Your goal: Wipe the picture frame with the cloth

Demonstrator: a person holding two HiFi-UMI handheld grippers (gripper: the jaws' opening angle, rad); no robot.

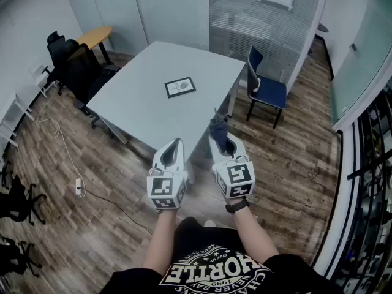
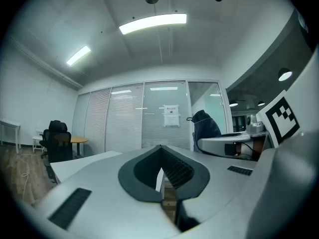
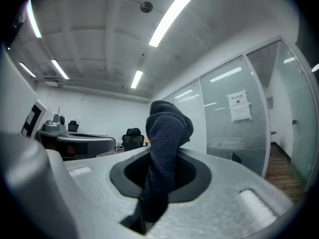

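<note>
A small black-edged picture frame point(image 1: 180, 87) lies flat on the grey table point(image 1: 141, 103), well ahead of both grippers. My right gripper point(image 1: 219, 141) is shut on a dark blue-grey cloth point(image 1: 218, 127), which sticks up past its jaws; in the right gripper view the cloth point(image 3: 162, 153) fills the gap between them. Beside it my left gripper point(image 1: 175, 146) is shut with nothing in it, its jaws point(image 2: 162, 176) nearly touching. Both are held over the floor just off the table's near corner.
A blue chair point(image 1: 264, 89) stands at the table's right side. Black office chairs point(image 1: 76, 66) and a wooden desk point(image 1: 95, 37) are at the far left. A cable and power strip point(image 1: 78, 185) lie on the wooden floor. Glass walls close the room.
</note>
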